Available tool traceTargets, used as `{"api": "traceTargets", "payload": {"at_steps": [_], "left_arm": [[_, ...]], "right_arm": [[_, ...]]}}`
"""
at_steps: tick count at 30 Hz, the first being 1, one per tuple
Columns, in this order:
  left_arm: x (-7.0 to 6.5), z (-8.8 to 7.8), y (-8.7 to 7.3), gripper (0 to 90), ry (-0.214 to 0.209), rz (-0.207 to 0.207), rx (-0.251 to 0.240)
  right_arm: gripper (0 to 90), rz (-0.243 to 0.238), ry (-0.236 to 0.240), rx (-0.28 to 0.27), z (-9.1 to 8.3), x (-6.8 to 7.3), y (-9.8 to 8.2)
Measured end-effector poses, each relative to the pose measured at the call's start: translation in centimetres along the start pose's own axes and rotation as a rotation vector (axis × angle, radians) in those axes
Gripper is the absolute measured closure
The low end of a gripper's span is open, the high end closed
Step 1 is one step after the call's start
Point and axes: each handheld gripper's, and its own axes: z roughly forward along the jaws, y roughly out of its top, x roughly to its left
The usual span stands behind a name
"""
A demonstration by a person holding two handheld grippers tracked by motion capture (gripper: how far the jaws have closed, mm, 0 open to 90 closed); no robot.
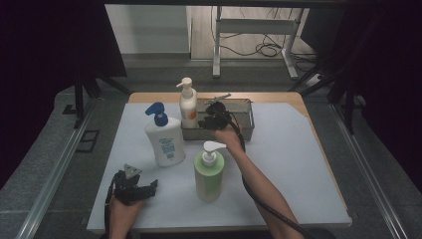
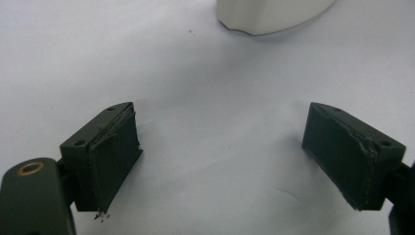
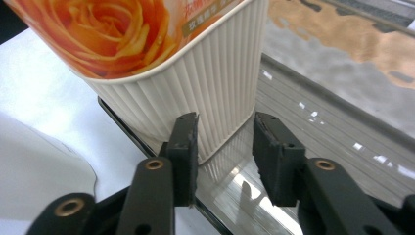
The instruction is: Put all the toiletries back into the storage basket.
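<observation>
My left tool (image 1: 130, 185) rests open on the near surface (image 1: 298, 164). My right tool (image 1: 215, 119), jaws parted, has let go of the rose bottle (image 1: 187, 102) standing at the left end of the metal tray (image 1: 246, 119); I should withdraw straight back without nudging it.

A wooden table (image 1: 293, 102) carries everything, and a pale grey-white mat (image 1: 293, 164) covers nearly all of its top, leaving bare wood along the far edge. Take the metal tray (image 1: 246, 124) at the far middle of the mat as the mark. A cream pump bottle with an orange rose label (image 1: 187, 107) stands at the tray's left end. A white bottle with a blue pump (image 1: 164, 137) stands to the tray's near left. A green bottle with a white pump (image 1: 209, 174) stands nearer the person, in front of the tray.
</observation>
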Motion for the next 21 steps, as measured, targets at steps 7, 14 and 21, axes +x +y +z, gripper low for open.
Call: {"api": "traceTargets", "payload": {"at_steps": [7,14,21], "left_arm": [[0.0,0.0,0.0,13.2,0.0,0.001,0.0],[0.0,0.0,0.0,13.2,0.001,0.001,0.0],[0.0,0.0,0.0,13.2,0.0,0.0,-0.002]], "right_arm": [[49.6,-0.015,0.004,-0.027,-1.4,-0.2,-0.1],[42.9,-0.049,0.013,-0.057,-3.2,0.1,-0.1],[37.3,-0.085,0.03,-0.073,-4.8,0.5,-0.5]]}}
